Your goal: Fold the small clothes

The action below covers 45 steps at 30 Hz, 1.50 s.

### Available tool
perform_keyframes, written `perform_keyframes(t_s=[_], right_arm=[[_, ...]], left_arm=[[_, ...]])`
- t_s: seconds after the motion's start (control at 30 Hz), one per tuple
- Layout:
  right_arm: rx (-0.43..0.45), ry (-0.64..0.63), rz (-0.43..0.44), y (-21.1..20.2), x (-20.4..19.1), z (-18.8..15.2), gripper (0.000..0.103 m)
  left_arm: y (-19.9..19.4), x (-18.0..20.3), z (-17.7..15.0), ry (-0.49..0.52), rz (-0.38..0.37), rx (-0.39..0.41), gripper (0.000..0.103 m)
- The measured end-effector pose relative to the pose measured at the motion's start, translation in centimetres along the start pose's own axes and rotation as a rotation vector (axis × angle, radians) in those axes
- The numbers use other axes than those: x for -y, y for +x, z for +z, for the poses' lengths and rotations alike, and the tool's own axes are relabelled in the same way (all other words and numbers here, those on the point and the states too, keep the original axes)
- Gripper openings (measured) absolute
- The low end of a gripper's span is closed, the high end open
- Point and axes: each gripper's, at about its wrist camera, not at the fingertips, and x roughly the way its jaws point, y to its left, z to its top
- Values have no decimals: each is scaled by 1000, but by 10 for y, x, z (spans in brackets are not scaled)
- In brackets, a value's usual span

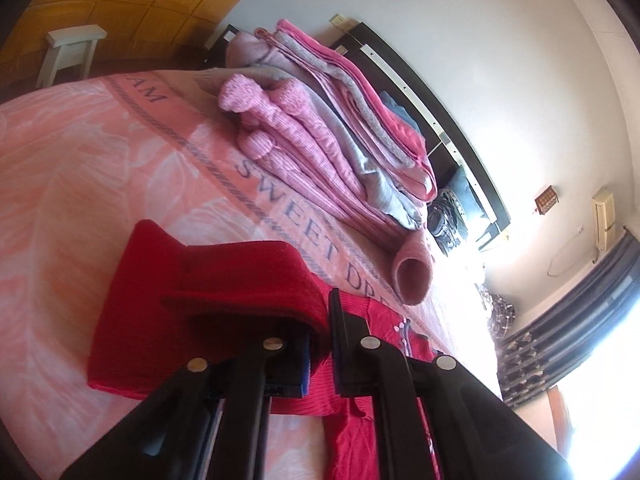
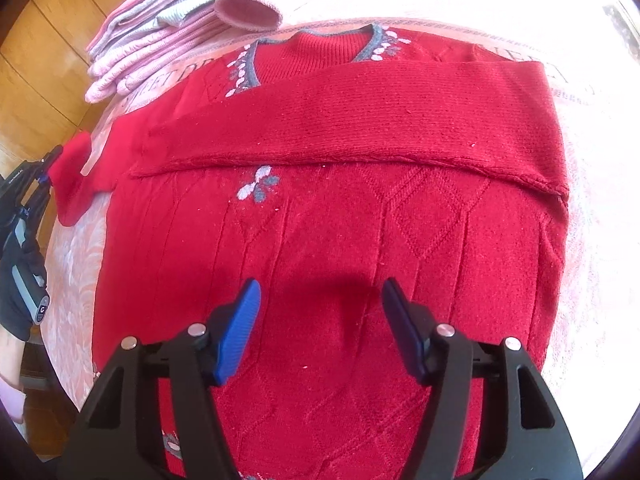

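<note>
- Sweater: red knit, lying flat on the bed, neckline at 12 o'clock in the right wrist view. Grey collar trim with small white and grey motifs; diamond and rib pattern over the body.
- Right sleeve: folded across the chest, running from 3 o'clock to 9 o'clock, cuff end toward 9 o'clock.
- Left sleeve: at 9 o'clock of the sweater in the right wrist view, off the body and over the bedspread; its end is raised and curled over.
- Left gripper: closed down on the left sleeve, red knit pinched between the two fingers; a gloved hand holds it at 9 o'clock in the right wrist view.
- Right gripper: wide open, nothing held, hovering over the lower body of the sweater; blue pads face inward.
- Bedspread: pink floral, lettered border reading "SWEET".
- Stack: folded pink and grey clothes, at 12 o'clock of the sweater toward the headboard; one pink cuff opens near the collar.
- Stool: white, at 10 o'clock in the left wrist view, beside the bed.
</note>
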Motion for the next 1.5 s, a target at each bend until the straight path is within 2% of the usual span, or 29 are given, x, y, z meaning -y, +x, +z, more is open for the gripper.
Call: perform_keyframes(t_s=[0.5, 0.83, 0.97, 1.13, 1.2, 1.3, 1.37, 1.5], right_arm=[[30, 55, -48, -12, 53, -2, 64], [36, 92, -69, -19, 92, -14, 62], [39, 96, -52, -21, 103, -20, 58], [44, 89, -32, -24, 108, -25, 58], [44, 83, -26, -24, 109, -27, 59], [45, 76, -23, -24, 109, -28, 59], [44, 77, -23, -24, 109, -28, 59], [42, 80, -27, -23, 107, -27, 61]], left_arm=[[77, 124, -78, 88, -166, -142, 7], [118, 172, -130, 98, -213, -209, 7], [132, 190, -149, 114, -239, -241, 7], [153, 206, -177, 140, -240, -301, 8], [162, 205, -190, 126, -231, -346, 10], [174, 204, -209, 110, -230, -425, 20], [183, 200, -221, 81, -250, -502, 34], [178, 205, -220, 91, -308, -556, 35]])
